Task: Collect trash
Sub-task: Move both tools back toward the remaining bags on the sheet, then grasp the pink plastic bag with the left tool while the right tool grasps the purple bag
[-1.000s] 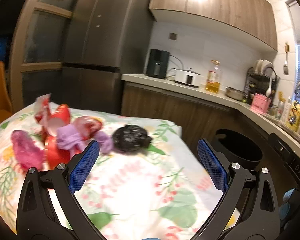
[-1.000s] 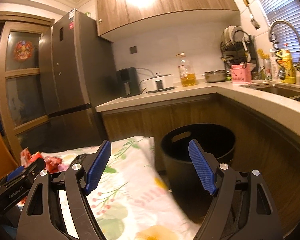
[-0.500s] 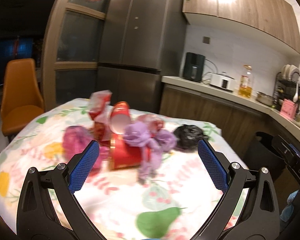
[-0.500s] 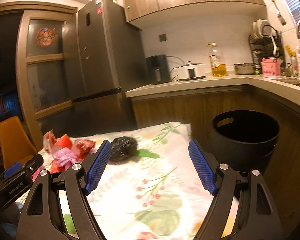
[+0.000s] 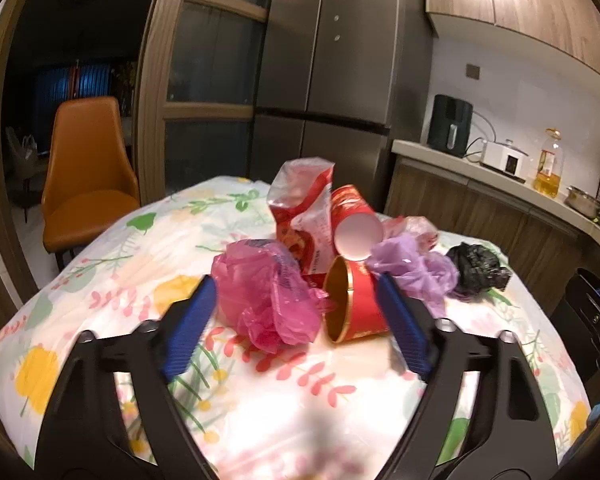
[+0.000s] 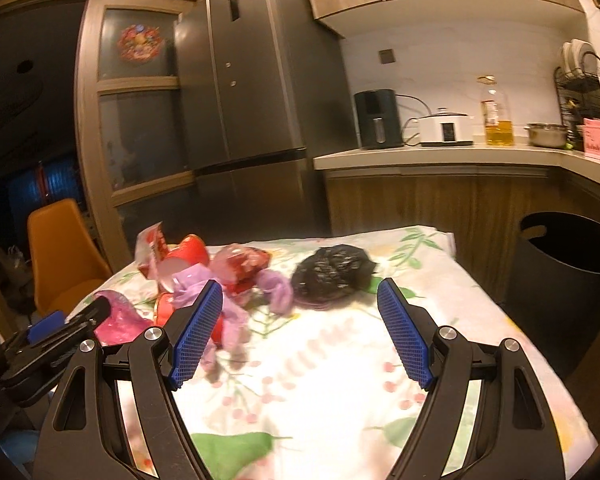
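A heap of trash lies on the floral tablecloth (image 5: 300, 392): a crumpled pink bag (image 5: 264, 300), a red paper cup (image 5: 352, 304) on its side, a second red cup (image 5: 354, 220), a red-and-white wrapper (image 5: 300, 204), a purple bag (image 5: 412, 264) and a black bag (image 5: 478, 266). My left gripper (image 5: 294, 280) is closing, with the pink bag and the lying cup between its blue pads; neither pad visibly presses on them. My right gripper (image 6: 300, 285) stands open above the cloth, just short of the black bag (image 6: 332, 276), with nothing between its fingers.
A black bin (image 6: 568, 280) stands on the floor past the table's right edge. An orange chair (image 5: 88, 168) is at the far left. Behind the table are a grey fridge (image 5: 332, 80) and a counter (image 6: 440, 156) with appliances.
Both grippers swung left and closer to the trash heap, which now fills the middle of the views. The left jaws have narrowed around the pink bag and red cup.
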`<action>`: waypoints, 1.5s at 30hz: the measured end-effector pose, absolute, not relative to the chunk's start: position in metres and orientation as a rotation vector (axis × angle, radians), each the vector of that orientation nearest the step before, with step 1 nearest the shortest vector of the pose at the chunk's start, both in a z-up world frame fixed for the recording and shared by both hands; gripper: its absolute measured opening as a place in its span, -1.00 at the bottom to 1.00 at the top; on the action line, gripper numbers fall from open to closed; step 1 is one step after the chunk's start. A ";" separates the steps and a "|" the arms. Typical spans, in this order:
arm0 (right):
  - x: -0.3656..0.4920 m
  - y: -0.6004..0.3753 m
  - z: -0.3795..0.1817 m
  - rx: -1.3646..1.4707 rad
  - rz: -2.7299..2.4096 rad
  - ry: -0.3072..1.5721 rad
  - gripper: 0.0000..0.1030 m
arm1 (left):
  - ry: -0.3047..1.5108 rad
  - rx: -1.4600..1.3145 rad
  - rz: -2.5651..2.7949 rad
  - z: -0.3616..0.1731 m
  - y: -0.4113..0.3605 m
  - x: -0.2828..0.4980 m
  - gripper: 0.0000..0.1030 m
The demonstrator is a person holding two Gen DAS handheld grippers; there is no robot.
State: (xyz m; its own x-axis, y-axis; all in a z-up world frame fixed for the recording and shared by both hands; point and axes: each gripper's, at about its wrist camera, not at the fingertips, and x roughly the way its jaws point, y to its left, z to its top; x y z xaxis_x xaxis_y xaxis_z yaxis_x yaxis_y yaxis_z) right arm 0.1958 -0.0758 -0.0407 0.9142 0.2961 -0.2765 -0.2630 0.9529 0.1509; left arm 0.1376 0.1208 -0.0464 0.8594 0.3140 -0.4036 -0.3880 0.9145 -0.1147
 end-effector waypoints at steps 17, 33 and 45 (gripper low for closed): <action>0.234 -0.005 -0.055 0.051 0.391 0.349 0.39 | 0.533 -0.288 0.288 -0.074 0.148 0.166 -0.94; 0.272 0.041 -0.079 0.000 0.459 0.437 -0.26 | 0.456 -0.289 0.264 -0.054 0.150 0.146 -0.96; 0.248 0.021 -0.058 0.012 0.482 0.374 -0.87 | 0.430 -0.280 0.261 -0.044 0.146 0.139 -0.96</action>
